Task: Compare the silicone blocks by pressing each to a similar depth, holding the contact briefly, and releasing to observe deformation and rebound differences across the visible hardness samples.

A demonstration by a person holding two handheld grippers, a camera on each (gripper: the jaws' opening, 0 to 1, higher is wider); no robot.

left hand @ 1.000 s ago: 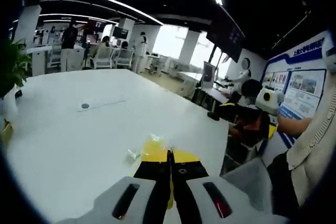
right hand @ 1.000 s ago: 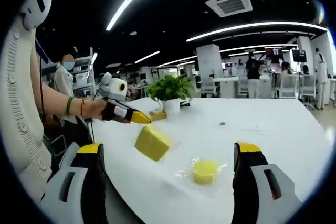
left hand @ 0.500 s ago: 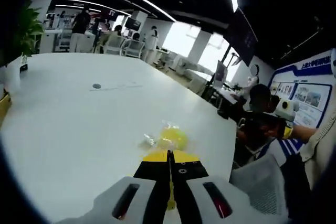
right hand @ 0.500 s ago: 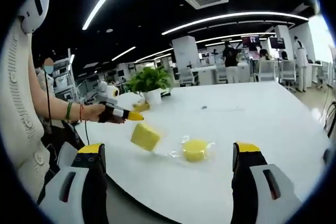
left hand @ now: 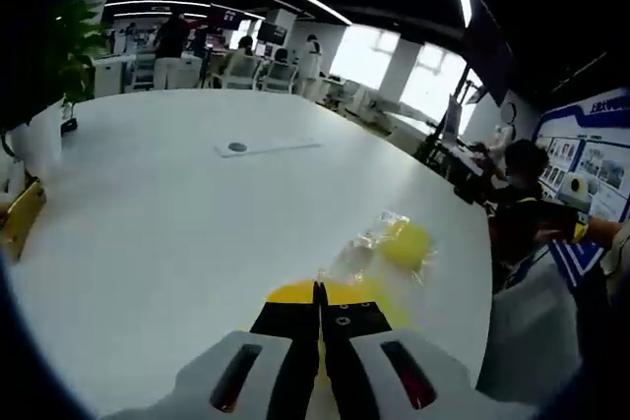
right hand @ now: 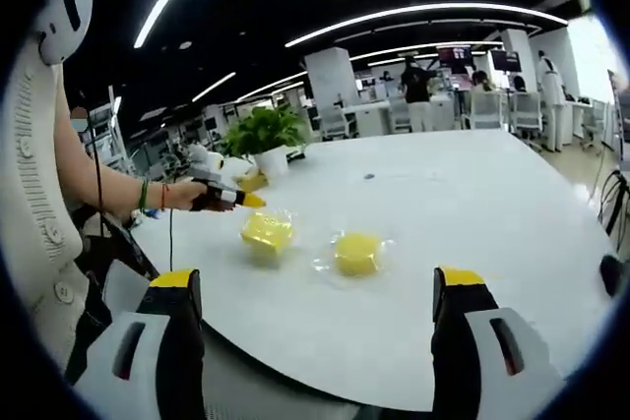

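Jaws of the left gripper (left hand: 318,314) are seen pressed together with no gap, held low over a yellow block (left hand: 340,294) at their tips; whether the block is touched cannot be told. Jaws of the right gripper (right hand: 317,287) stand wide apart and hold nothing, raised off the table (right hand: 472,194) near its edge. In the right gripper view, a hand (right hand: 189,195) reaches in level from the left. A wrapped round block (right hand: 356,252) lies just beside the other one.
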